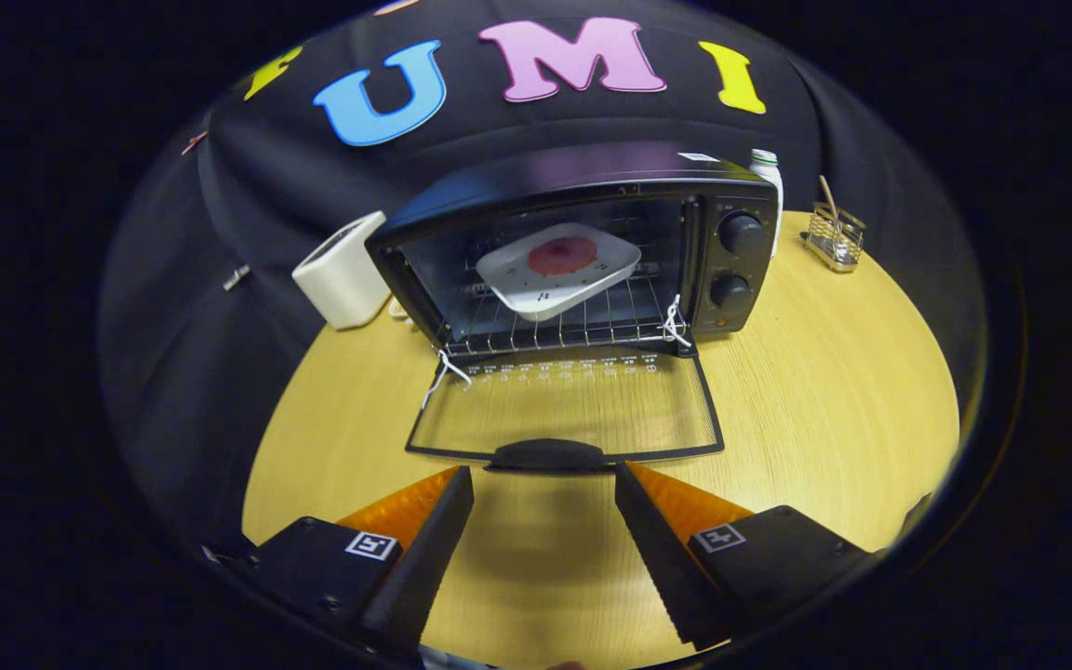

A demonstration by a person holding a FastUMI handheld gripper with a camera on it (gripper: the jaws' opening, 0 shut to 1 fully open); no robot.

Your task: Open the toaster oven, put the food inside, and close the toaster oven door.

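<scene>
My tongs (543, 484) hang spread and empty over the round wooden table (824, 400), just short of the black toaster oven's (582, 247) dropped glass door (564, 409), ready to lift its handle (547, 455), since the white square plate of pink food (559, 265) already rests on the rack beyond.

blk toaster oven (582, 186) | wht plate (556, 270), red food (562, 255) | tan woodgrain table (824, 391)

Lowered door (566, 409) before gripper (543, 476)
</scene>
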